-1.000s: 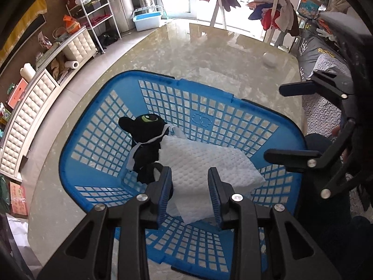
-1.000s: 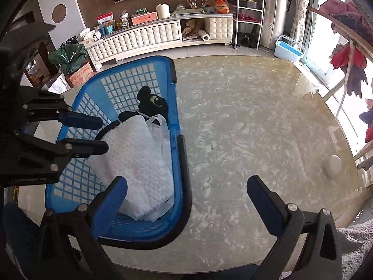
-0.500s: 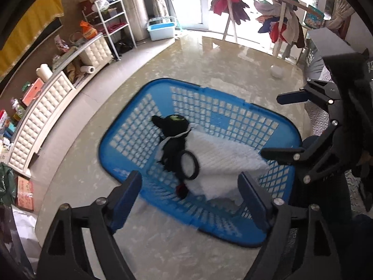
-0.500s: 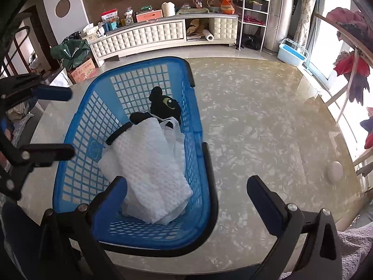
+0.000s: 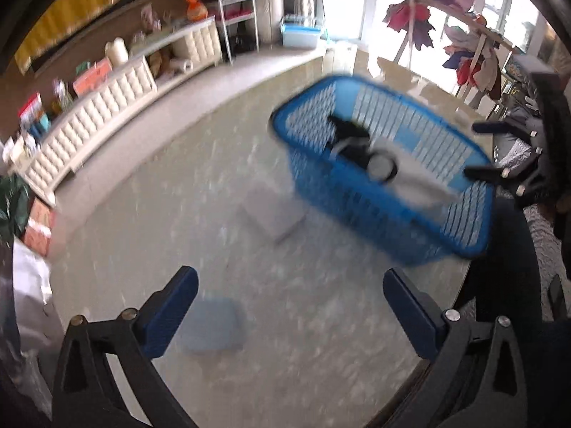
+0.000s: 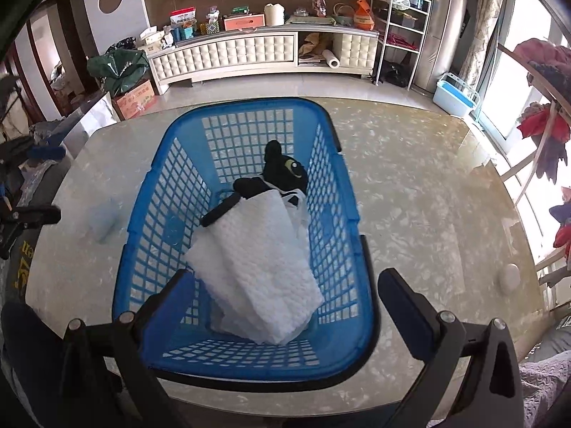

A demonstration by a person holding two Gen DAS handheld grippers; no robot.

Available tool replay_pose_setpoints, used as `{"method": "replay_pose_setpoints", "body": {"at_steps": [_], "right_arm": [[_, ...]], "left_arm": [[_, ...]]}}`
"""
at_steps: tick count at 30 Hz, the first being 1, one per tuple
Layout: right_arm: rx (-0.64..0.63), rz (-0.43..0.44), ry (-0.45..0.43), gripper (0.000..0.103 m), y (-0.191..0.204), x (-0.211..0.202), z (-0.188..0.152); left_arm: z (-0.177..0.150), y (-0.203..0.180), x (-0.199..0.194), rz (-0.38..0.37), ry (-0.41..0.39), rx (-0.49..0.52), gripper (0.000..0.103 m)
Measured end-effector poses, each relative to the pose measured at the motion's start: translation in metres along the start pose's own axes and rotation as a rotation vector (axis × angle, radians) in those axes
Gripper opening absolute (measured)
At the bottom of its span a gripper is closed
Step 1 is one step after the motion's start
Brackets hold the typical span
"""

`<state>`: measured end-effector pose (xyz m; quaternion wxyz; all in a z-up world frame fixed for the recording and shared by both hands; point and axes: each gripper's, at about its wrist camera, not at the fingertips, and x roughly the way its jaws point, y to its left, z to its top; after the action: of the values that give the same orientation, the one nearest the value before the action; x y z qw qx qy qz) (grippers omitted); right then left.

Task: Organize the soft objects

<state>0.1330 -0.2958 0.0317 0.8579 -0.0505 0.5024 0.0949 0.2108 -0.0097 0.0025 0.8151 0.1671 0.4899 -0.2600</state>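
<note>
A blue plastic basket (image 6: 342, 214) stands on the glossy marble table (image 6: 428, 192). In it lie a black plush toy (image 6: 285, 174) and a folded white quilted cloth (image 6: 264, 264) over it. The basket also shows in the blurred left wrist view (image 5: 360, 207), at the right. My right gripper (image 6: 285, 299) is open and empty above the basket's near end. My left gripper (image 5: 289, 296) is open and empty over the table, left of the basket. A pale folded cloth (image 5: 274, 210) and a grey-blue folded cloth (image 5: 214, 324) lie on the table near it.
The grey-blue cloth shows faintly left of the basket in the right wrist view (image 6: 101, 217). A small white round object (image 6: 508, 278) sits near the table's right edge. A white cabinet (image 6: 249, 53) and a shelf rack (image 6: 399, 28) stand beyond the table.
My left gripper has opened, let go of the white cloth in the basket, and swung away to the left. My right gripper has moved over the basket's near end.
</note>
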Motion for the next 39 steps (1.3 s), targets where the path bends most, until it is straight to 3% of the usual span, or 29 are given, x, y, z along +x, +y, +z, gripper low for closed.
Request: {"method": "replay_pose_setpoints", "body": {"at_steps": [3,14,31,35,39], "right_arm": [[-0.008,-0.005,0.009,0.103,0.006,0.003,0.002],[-0.051,0.001,0.016,0.103,0.037,0.012,0.024],[-0.233,0.058,0.004,0.102,0.142,0.050,0.074],[-0.258,0.107,0.006,0.093,0.164,0.064,0.082],[-0.270,0.143,0.041,0.092,0.178,0.084,0.085]], "left_arm": [[-0.018,0.016,0.014,0.042,0.046,-0.031,0.103],[-0.059,0.067,0.047,0.024,0.069,-0.162,0.103],[-0.090,0.095,0.058,0.013,0.033,-0.163,0.103],[-0.098,0.105,0.061,-0.004,0.027,-0.202,0.103],[-0.104,0.110,0.062,-0.006,0.023,-0.211,0.103]]}}
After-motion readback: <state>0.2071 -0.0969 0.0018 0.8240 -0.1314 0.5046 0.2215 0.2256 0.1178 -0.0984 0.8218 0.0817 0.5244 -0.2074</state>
